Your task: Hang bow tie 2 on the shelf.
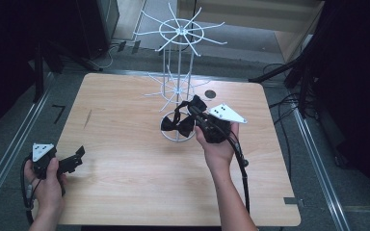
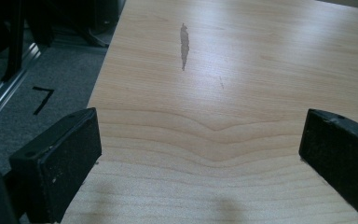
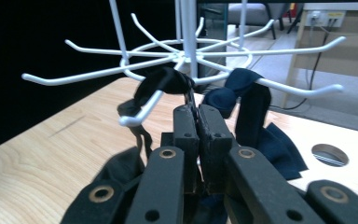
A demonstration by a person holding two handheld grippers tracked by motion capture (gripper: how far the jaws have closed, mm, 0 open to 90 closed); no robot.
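Observation:
A white wire rack with two tiers of hooks stands at the back middle of the wooden table. A black bow tie hangs by its strap from a lower hook, and a dark blue bow tie hangs from the neighbouring hook. In the high view both ties dangle as a dark bunch over the rack's base. My right gripper is shut just under the lower tier, pinching the black tie's thin strap; it reaches in from the right. My left gripper rests open near the table's front left corner, nothing between its jaws.
A round cable hole lies in the table right of the rack. A dark scratch marks the wood ahead of the left gripper. Grey carpet, metal floor rails and cables surround the table.

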